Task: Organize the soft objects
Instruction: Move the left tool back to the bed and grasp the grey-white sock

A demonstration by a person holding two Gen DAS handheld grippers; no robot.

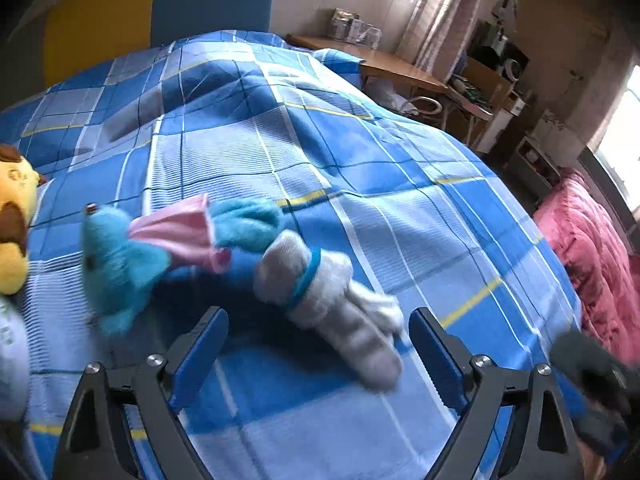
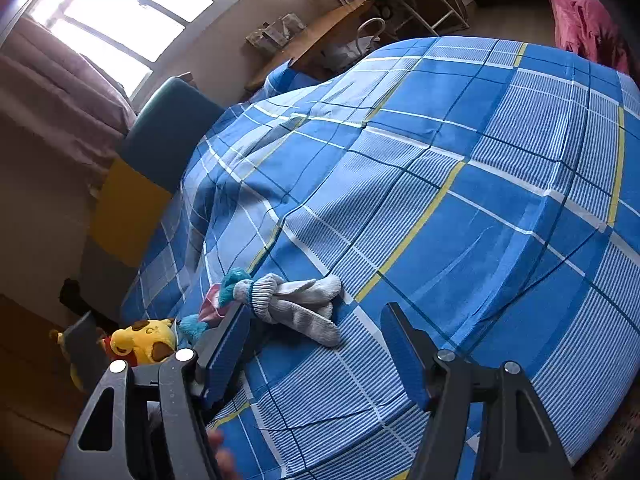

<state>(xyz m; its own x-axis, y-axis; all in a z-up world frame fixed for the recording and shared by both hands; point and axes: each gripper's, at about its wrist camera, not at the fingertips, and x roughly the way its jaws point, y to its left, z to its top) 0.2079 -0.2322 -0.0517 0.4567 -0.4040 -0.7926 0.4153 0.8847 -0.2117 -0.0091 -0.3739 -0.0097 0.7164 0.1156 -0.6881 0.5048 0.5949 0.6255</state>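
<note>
A grey-and-white sock bundle (image 1: 320,288) lies on the blue plaid bed cover (image 1: 400,220). It touches a blue plush toy with a pink part (image 1: 120,256). A yellow plush (image 1: 14,216) sits at the left edge. My left gripper (image 1: 320,320) hovers just short of the socks, open, with nothing between its pads. In the right wrist view my right gripper (image 2: 316,316) is also open and empty. The sock bundle (image 2: 296,304) lies just beyond its tips. Its left finger partly hides the blue plush (image 2: 232,284). The yellow plush (image 2: 140,342) lies further left, by the bed edge.
A teal and yellow headboard (image 1: 212,0) stands behind the bed. A wooden desk (image 1: 384,60) with clutter runs along the far side. A pink blanket (image 1: 592,248) lies beyond the bed's right edge. A pale soft item (image 1: 12,352) shows at the left border.
</note>
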